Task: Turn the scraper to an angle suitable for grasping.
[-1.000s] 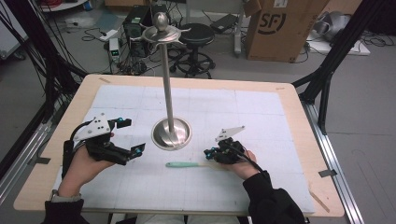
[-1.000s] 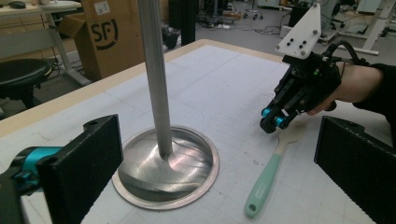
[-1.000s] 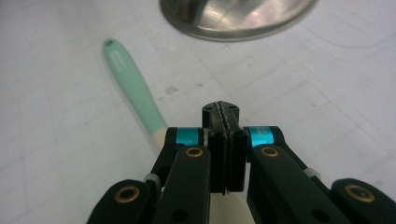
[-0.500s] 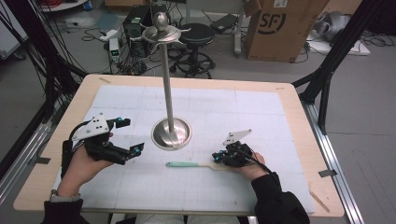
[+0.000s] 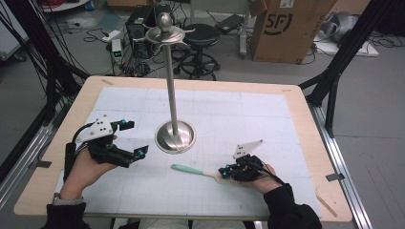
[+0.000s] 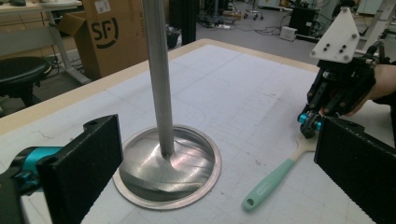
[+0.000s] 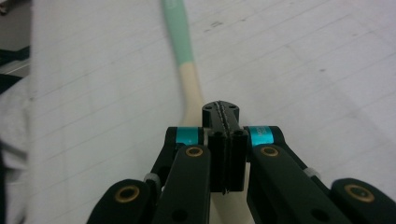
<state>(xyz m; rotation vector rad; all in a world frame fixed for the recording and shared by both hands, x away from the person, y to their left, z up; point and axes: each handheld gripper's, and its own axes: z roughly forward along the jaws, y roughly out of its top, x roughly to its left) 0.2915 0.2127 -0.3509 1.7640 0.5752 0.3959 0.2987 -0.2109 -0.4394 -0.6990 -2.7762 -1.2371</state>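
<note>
A spatula with a mint-green handle (image 5: 189,169) and cream head lies flat on the white mat, in front of a tall metal stand (image 5: 171,86) with a round base (image 6: 168,168). My right gripper (image 5: 223,172) is shut, its tips down at the spatula's cream end. In the right gripper view the closed jaws sit right over the cream neck while the green handle (image 7: 180,32) runs away ahead; nothing shows between the pads. My left gripper (image 5: 133,138) is held open left of the base, and its view looks across at the spatula (image 6: 268,184) and the right gripper (image 6: 310,123).
The white gridded mat (image 5: 267,124) covers most of the wooden table (image 5: 305,95). Behind the table, on the floor, are a cardboard box (image 5: 282,28), a black stool (image 5: 200,36) and cables. Black frame legs stand at both far corners.
My right gripper has come down and toward the near edge, onto the spatula's cream end. The left gripper and the spatula have barely moved.
</note>
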